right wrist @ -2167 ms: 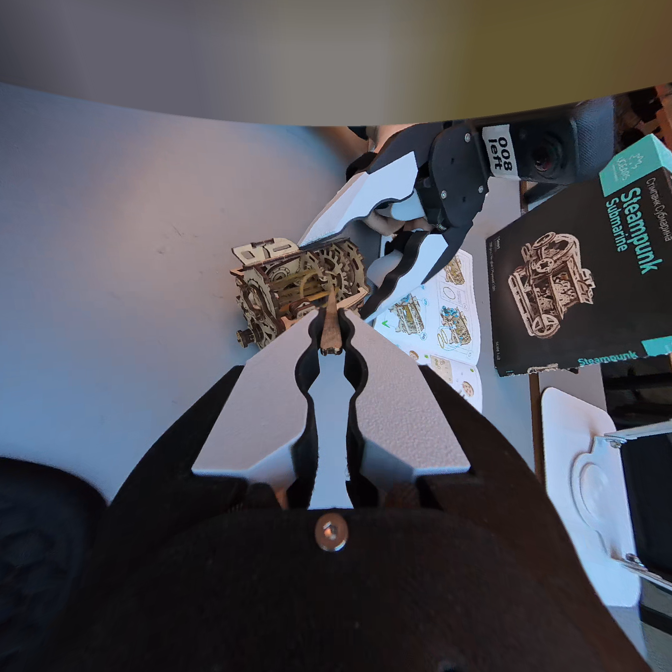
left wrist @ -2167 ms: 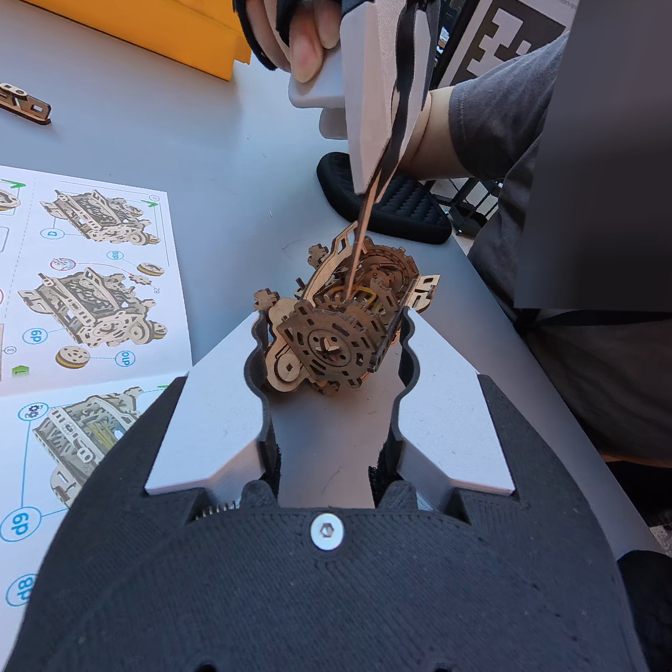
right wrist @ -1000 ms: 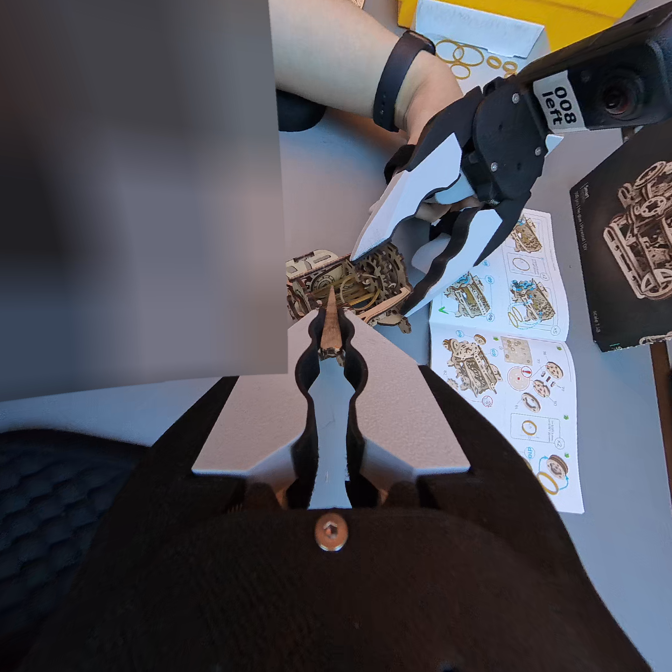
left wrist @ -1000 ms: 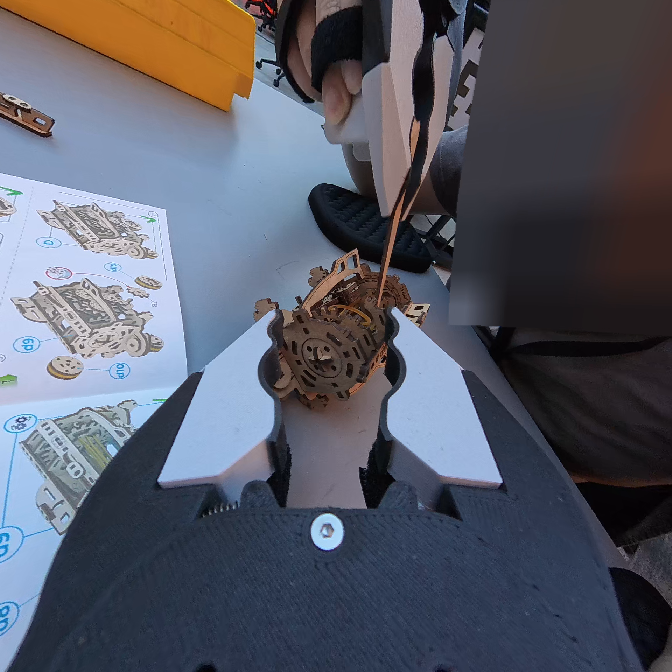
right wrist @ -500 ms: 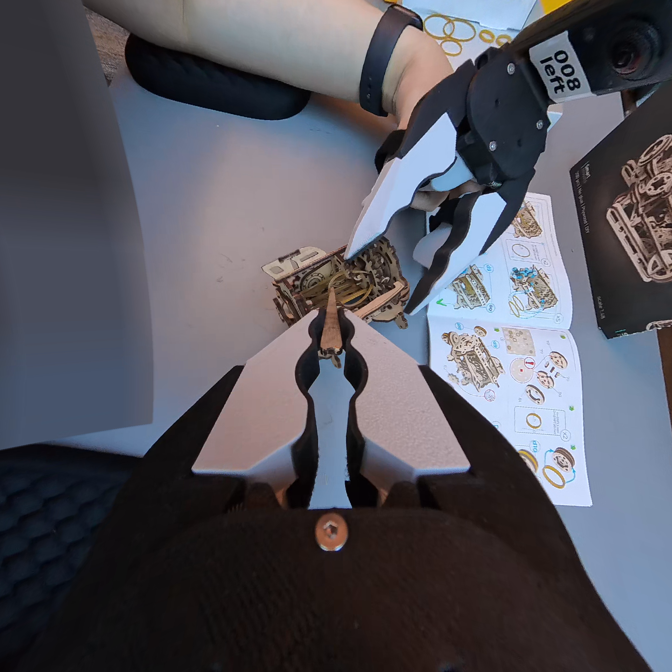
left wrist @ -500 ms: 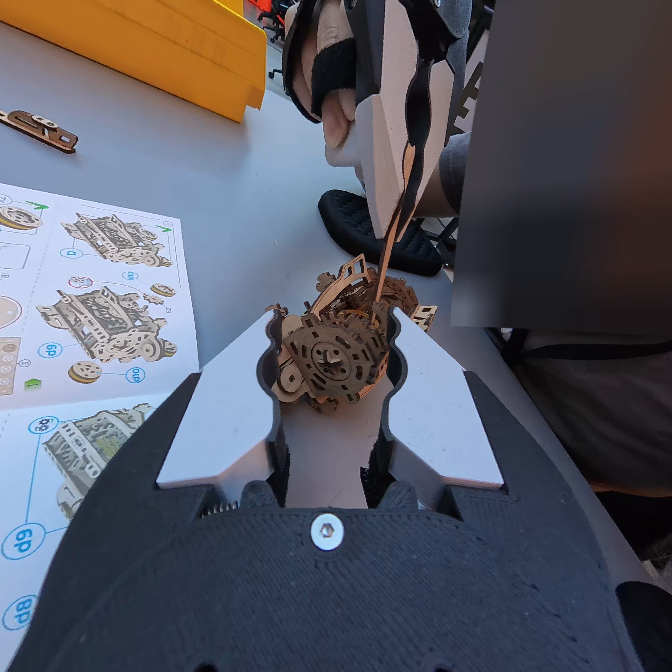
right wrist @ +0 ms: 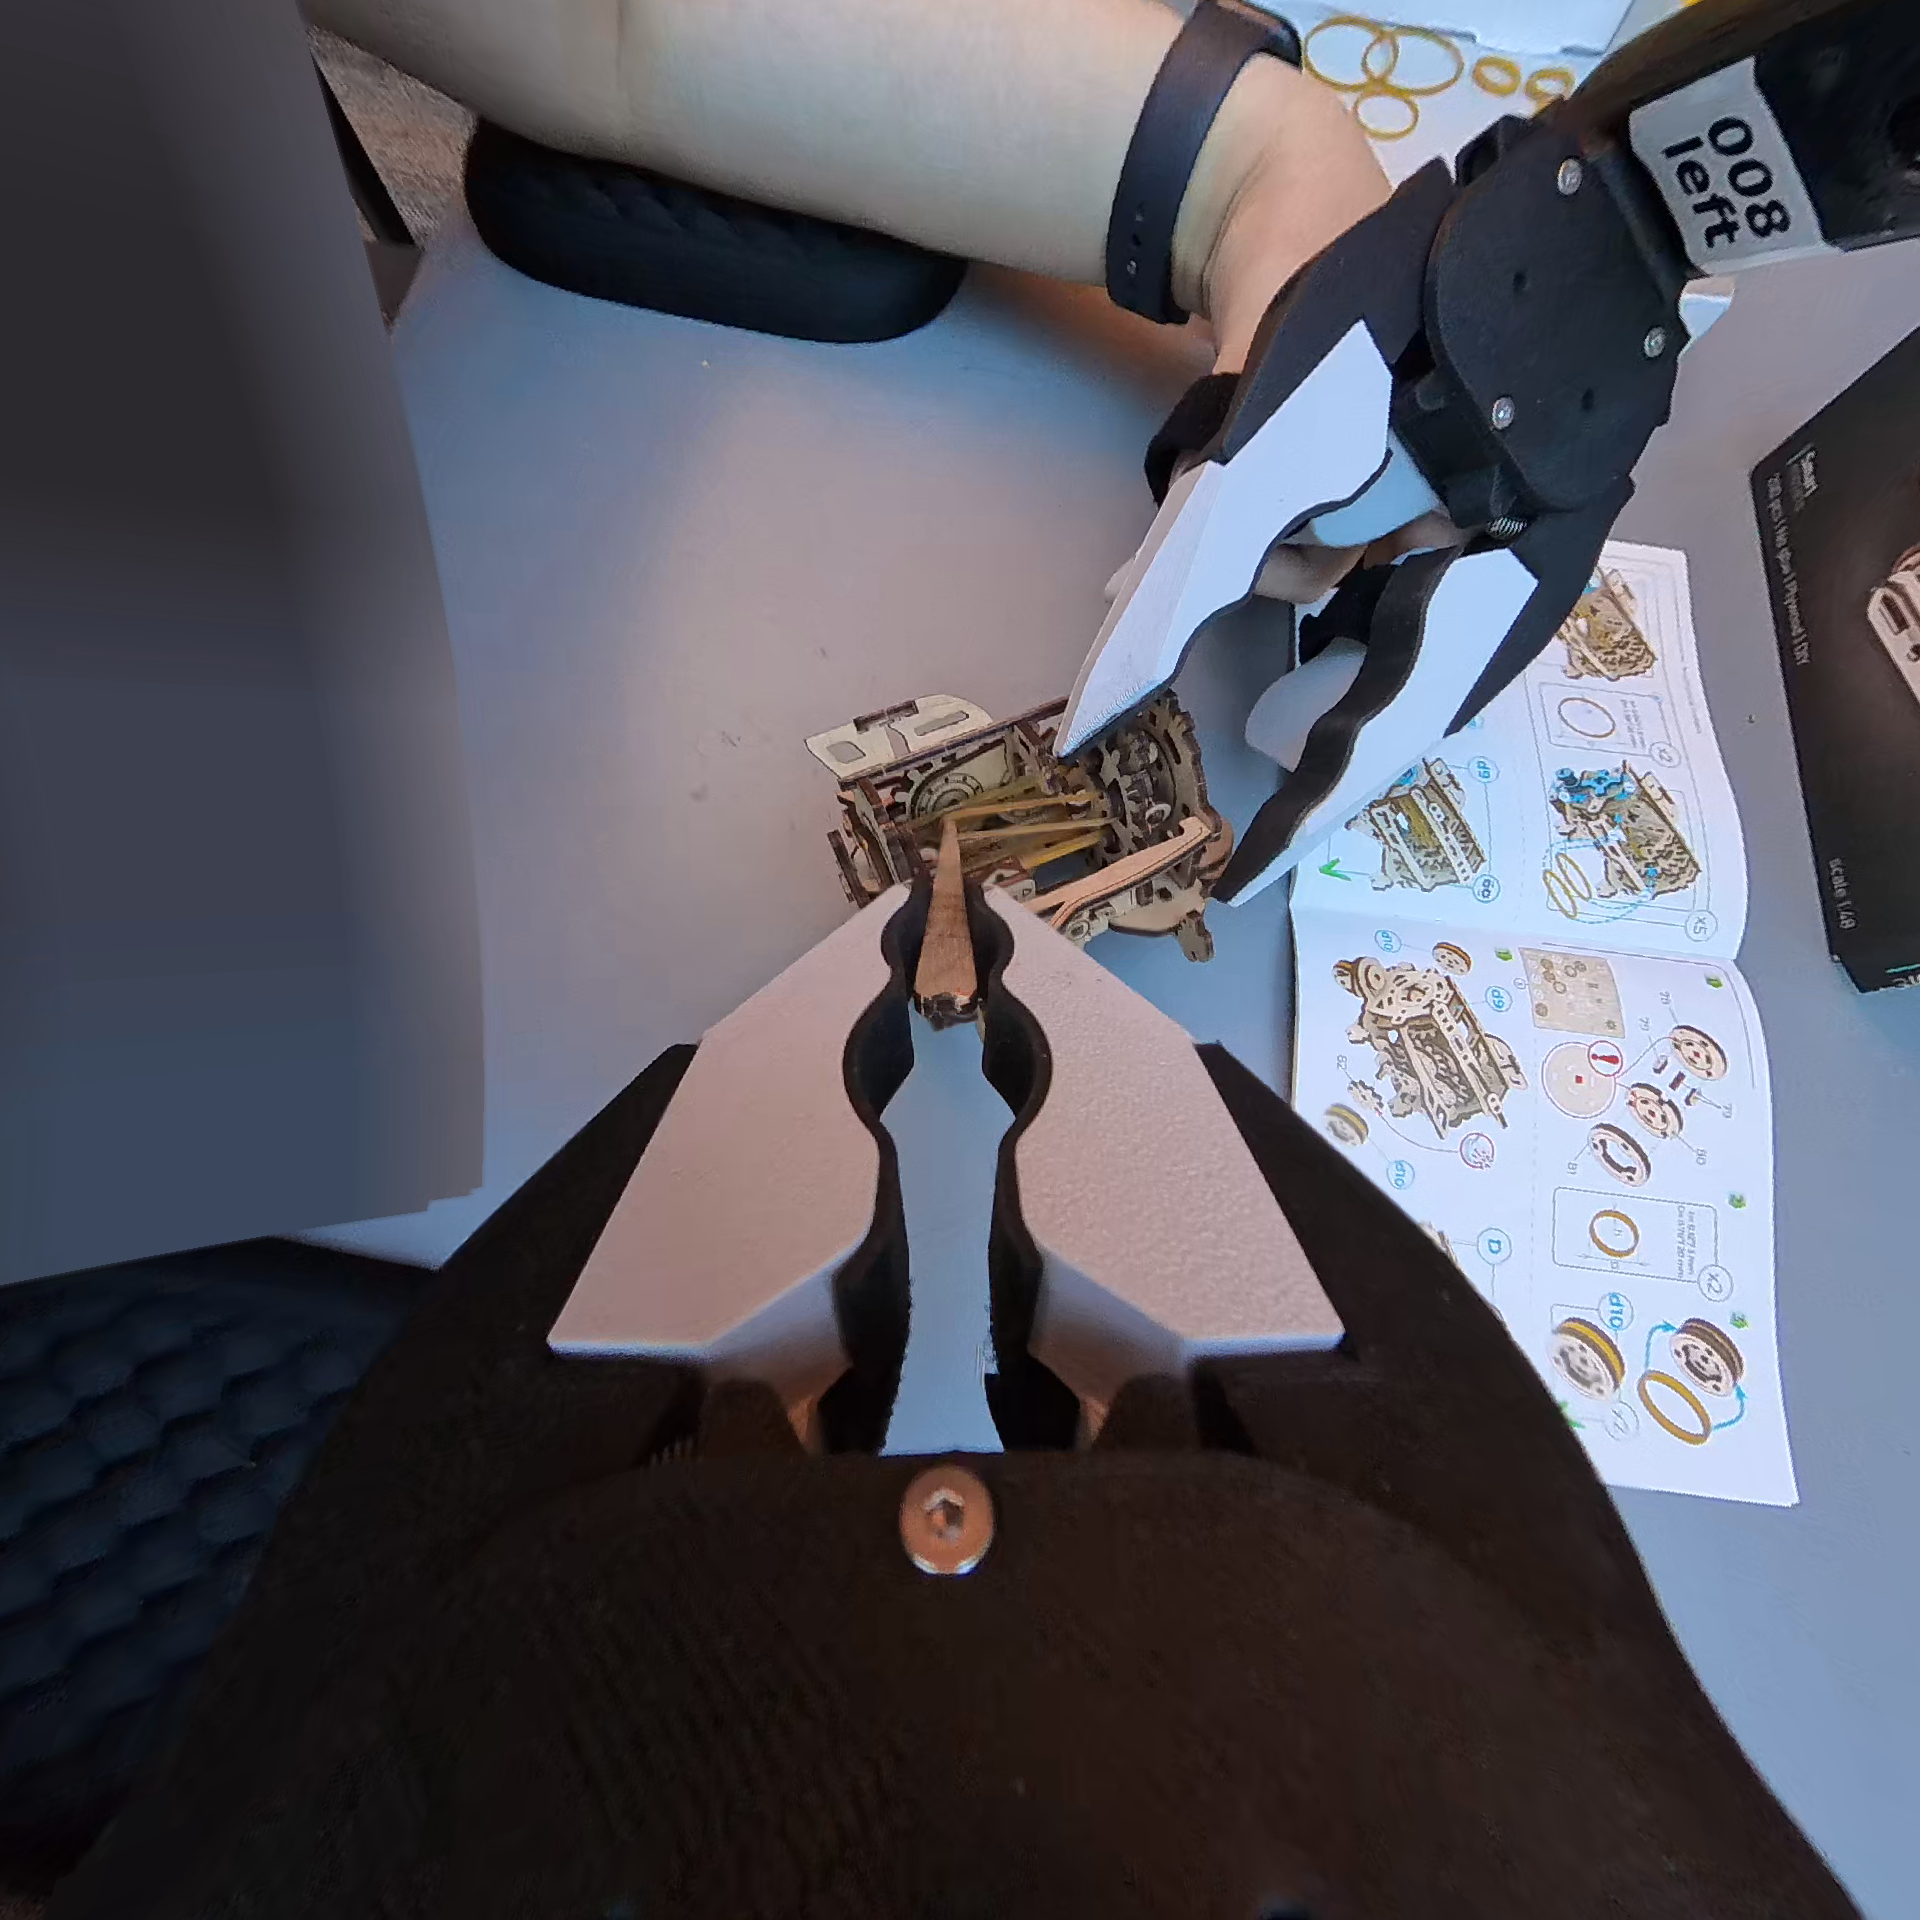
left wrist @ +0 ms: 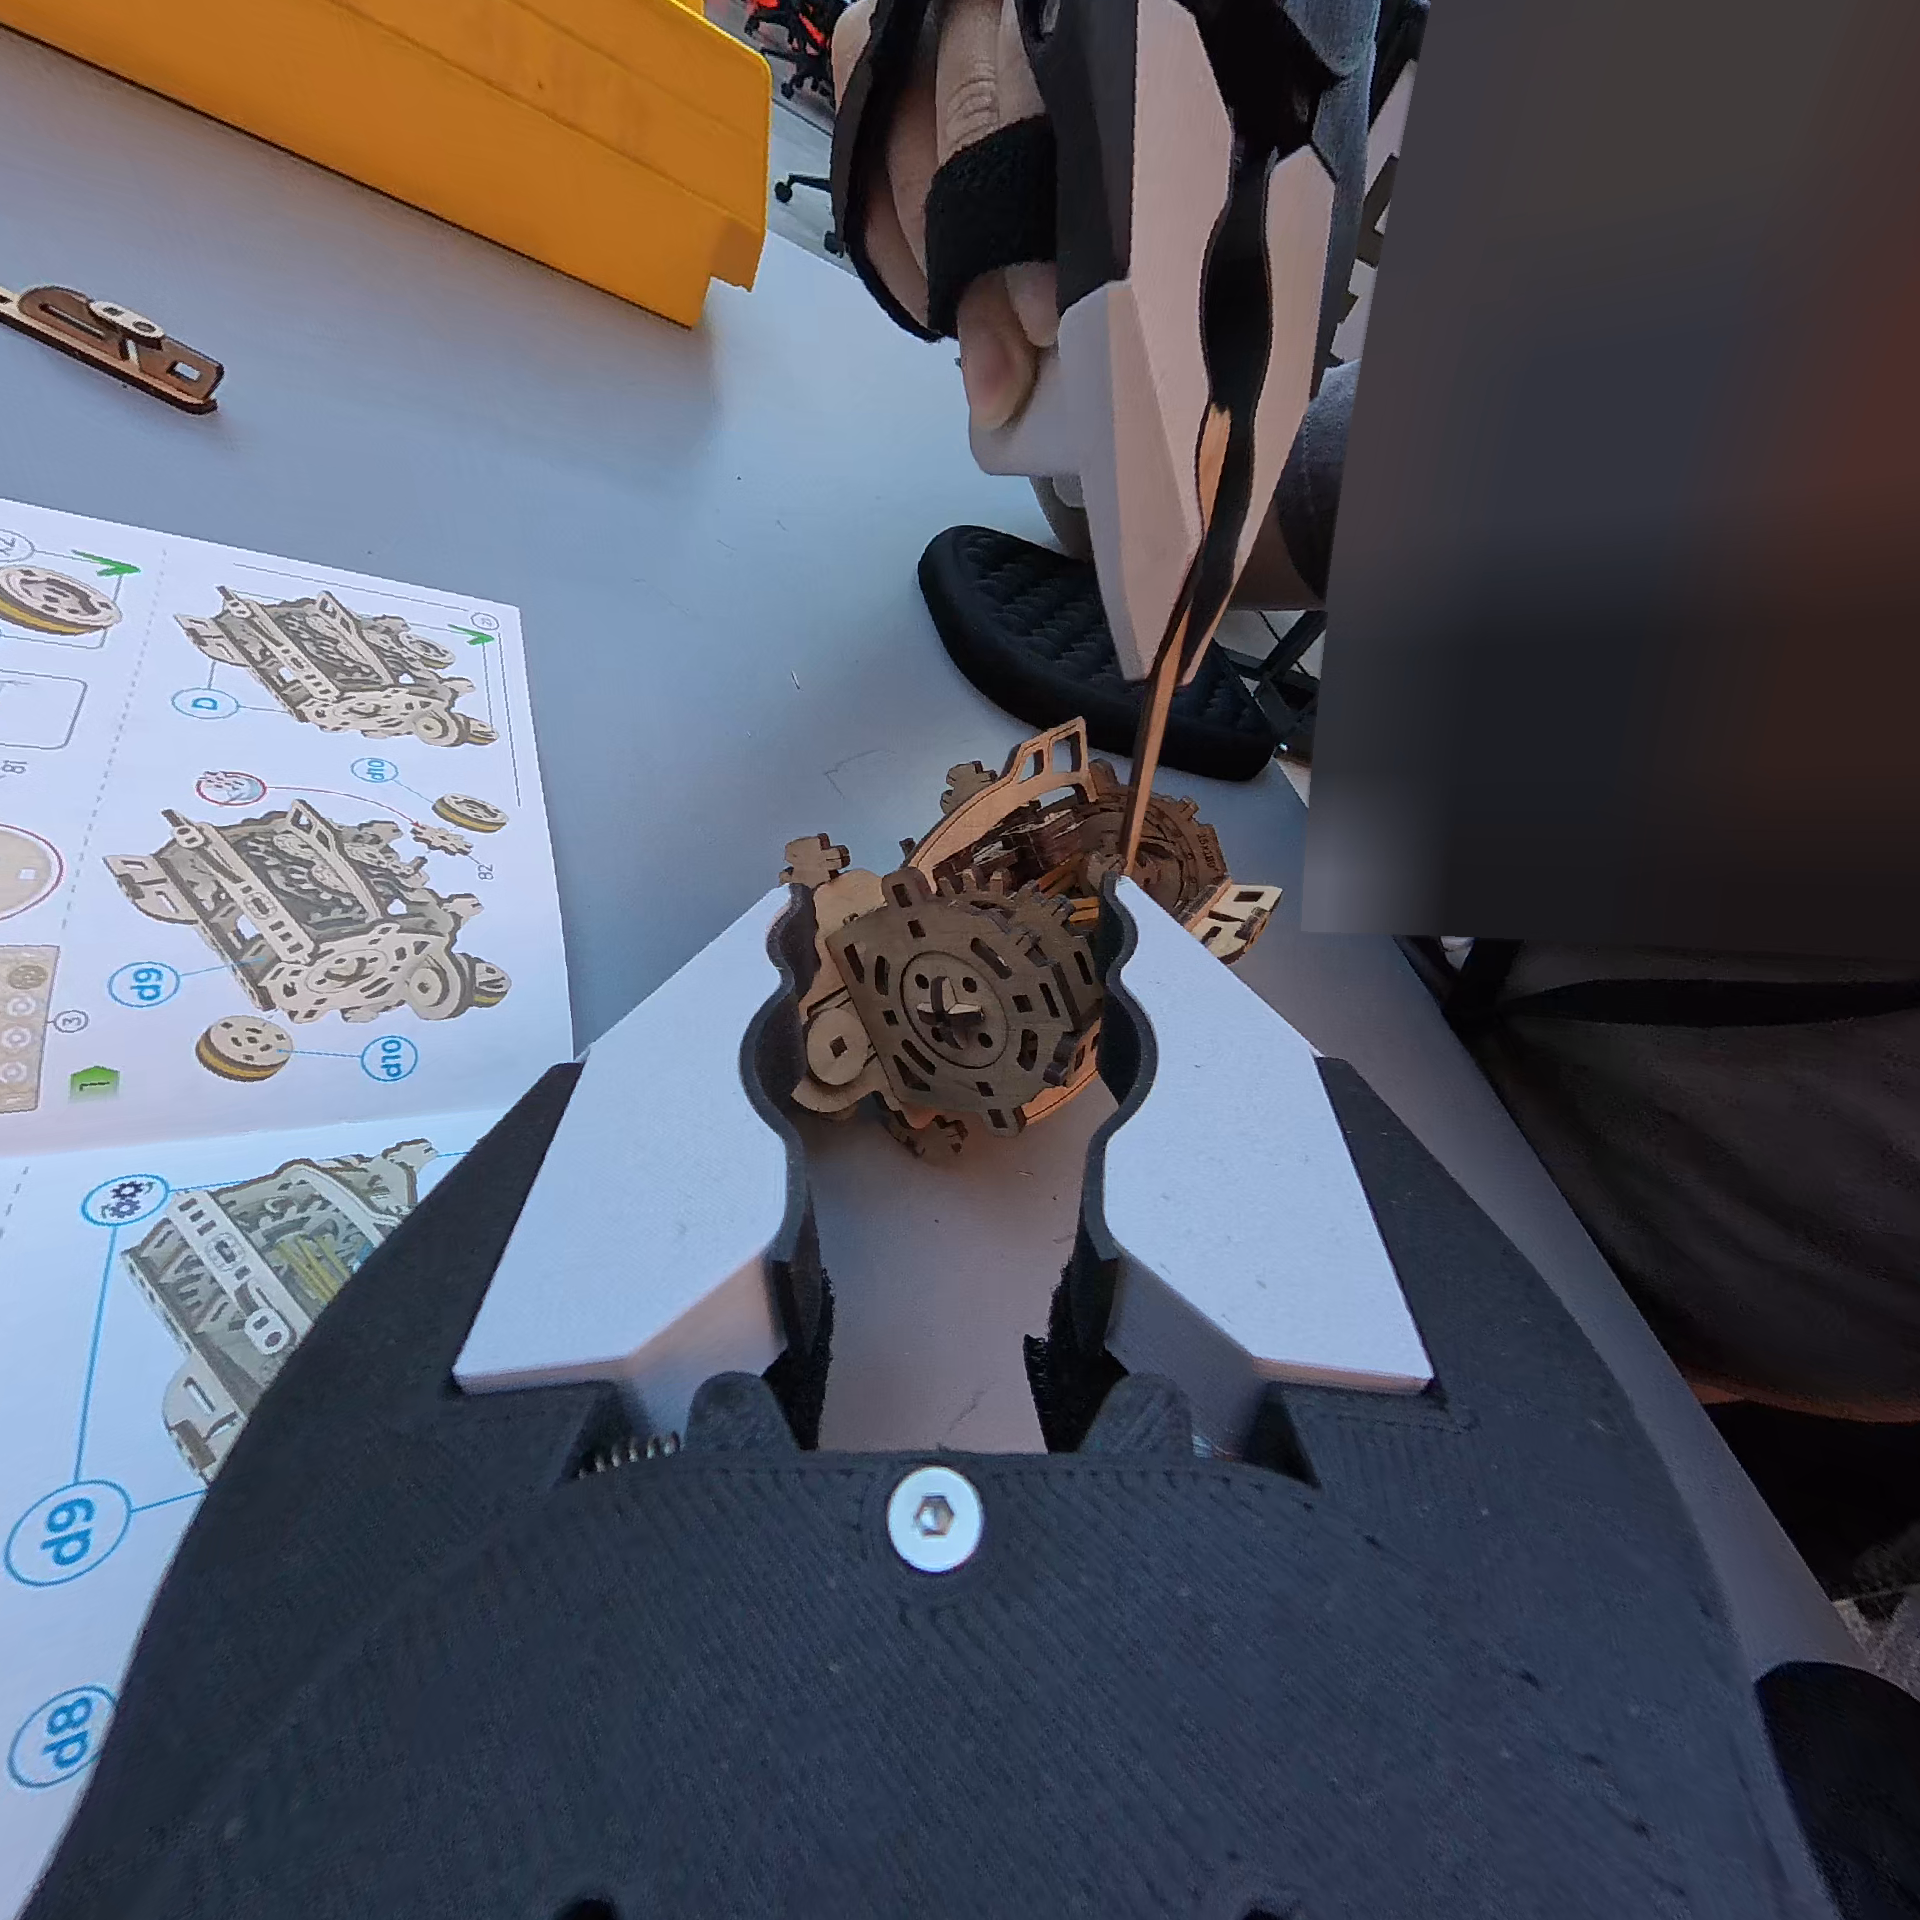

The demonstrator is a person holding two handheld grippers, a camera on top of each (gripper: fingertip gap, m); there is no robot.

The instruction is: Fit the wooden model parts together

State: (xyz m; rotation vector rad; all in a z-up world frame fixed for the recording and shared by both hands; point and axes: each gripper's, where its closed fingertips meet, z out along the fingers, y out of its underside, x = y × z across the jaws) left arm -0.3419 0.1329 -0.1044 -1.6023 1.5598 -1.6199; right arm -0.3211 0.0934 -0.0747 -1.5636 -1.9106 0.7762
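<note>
The small wooden gear model [left wrist: 956, 1008] stands on the grey table [left wrist: 623, 468]. My left gripper [left wrist: 948, 904] is closed around the model's toothed wheel end, one finger on each side. It also shows in the right wrist view [right wrist: 1148, 821], clamping the same end of the model [right wrist: 997, 821]. My right gripper [right wrist: 945, 904] is shut on a thin pointed wooden stick [right wrist: 945, 935]. The stick's tip is inside the model among yellow rubber bands. In the left wrist view the right gripper [left wrist: 1164, 655] comes down from above with the stick [left wrist: 1148, 758] reaching into the model's top.
An open instruction booklet [left wrist: 260, 831] lies left of the model. A yellow bin [left wrist: 468, 125] and a loose wooden part [left wrist: 114, 343] lie behind it. A black wrist pad [left wrist: 1039, 644] lies at the table edge. A black box [right wrist: 1849, 675] and loose rubber bands [right wrist: 1382, 62] show in the right wrist view. Spacing between my two grippers at the tips: around 6 centimeters.
My left gripper's fingers have closed in on the model's wheel end. My right gripper has shifted a little with the stick, whose tip stays inside the model.
</note>
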